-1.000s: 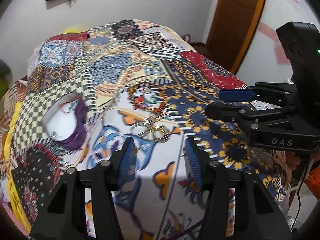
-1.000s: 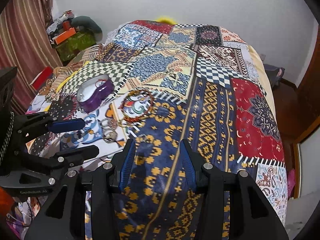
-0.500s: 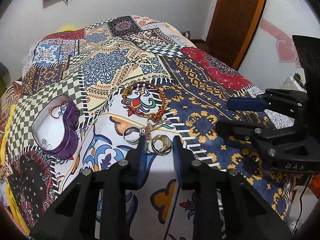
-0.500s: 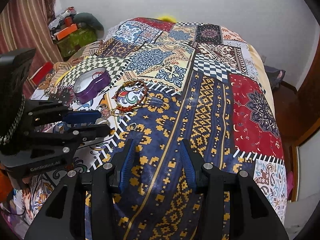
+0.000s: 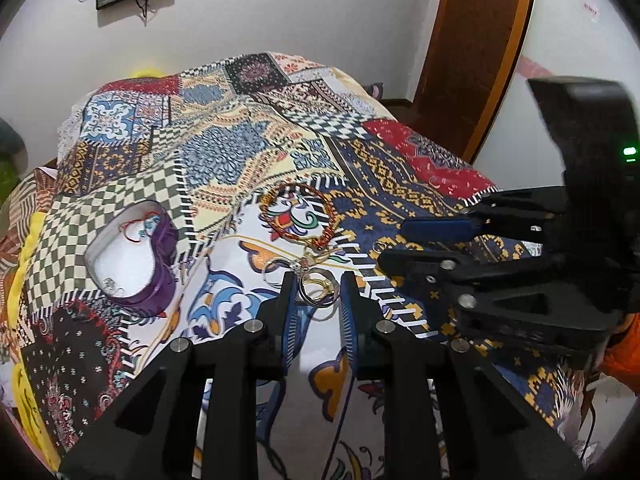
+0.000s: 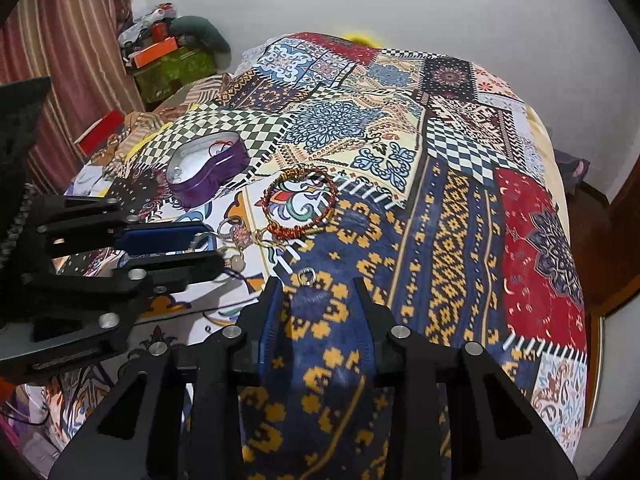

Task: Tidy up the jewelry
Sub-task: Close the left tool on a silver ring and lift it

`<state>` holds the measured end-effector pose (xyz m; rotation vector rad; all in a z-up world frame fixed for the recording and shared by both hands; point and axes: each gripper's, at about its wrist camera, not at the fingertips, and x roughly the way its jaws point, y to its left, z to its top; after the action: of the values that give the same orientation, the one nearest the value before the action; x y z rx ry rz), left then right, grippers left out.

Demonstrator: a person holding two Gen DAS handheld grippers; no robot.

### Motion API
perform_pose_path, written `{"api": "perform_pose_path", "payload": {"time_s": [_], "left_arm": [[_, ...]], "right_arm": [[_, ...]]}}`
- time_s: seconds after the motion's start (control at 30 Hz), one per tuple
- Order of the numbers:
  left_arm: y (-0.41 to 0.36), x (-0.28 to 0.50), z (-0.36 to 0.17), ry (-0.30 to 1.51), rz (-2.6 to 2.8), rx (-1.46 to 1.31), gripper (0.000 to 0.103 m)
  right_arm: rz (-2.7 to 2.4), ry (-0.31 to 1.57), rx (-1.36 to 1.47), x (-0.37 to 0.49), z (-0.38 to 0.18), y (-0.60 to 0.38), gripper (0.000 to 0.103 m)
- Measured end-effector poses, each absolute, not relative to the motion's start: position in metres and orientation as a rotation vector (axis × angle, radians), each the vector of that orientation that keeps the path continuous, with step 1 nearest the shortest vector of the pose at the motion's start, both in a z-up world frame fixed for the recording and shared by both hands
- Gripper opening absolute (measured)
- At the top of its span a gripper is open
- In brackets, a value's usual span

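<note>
The left claw (image 5: 318, 294) is low over the bed with the patchwork cover (image 6: 440, 208). Its two blue-padded fingers (image 5: 289, 312) are close together, one on each side of a bunch of gold and silver rings (image 5: 316, 286). The fingers sit just beside the rings, but I cannot tell if they are pinching them.

The right claw (image 6: 318, 304) hangs over the dark blue and yellow part of the cover. Its two fingers are spread wide and hold nothing. Just past its tips lies one small silver ring (image 6: 307, 276), all alone on the cover.

A little farther, next to the bunch of rings, lie one silver hoop (image 5: 274, 268) and a thin gold chain (image 5: 256, 246). Touching that pile is one big round bracelet of red and gold beads (image 6: 300, 200), lying flat.

To the left of the bracelet, and apart from it, sits one purple heart-shaped tin box with a white inside (image 5: 134, 256). It is open. A red string and a few small shiny things lie inside it.

At the far end is one white wall (image 6: 460, 4).
</note>
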<state>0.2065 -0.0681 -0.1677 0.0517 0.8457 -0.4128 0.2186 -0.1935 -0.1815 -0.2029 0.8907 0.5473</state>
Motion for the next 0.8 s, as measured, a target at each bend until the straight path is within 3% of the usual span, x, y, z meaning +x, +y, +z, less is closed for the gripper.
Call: {"api": "perform_pose_path", "payload": {"time_s": [0.27,0.8], "left_arm": [[-0.052,0.204,-0.164,0.83,-0.385,0.031,0.02],[-0.015,0.193,-0.14,0.764,-0.309,-0.018,0.02]], "right_arm": [[0.546,0.901,-0.228,0.225,-0.187,-0.185,0.009],[0.537,0.834,-0.173,0.221,-0.147,-0.183,0.009]]}}
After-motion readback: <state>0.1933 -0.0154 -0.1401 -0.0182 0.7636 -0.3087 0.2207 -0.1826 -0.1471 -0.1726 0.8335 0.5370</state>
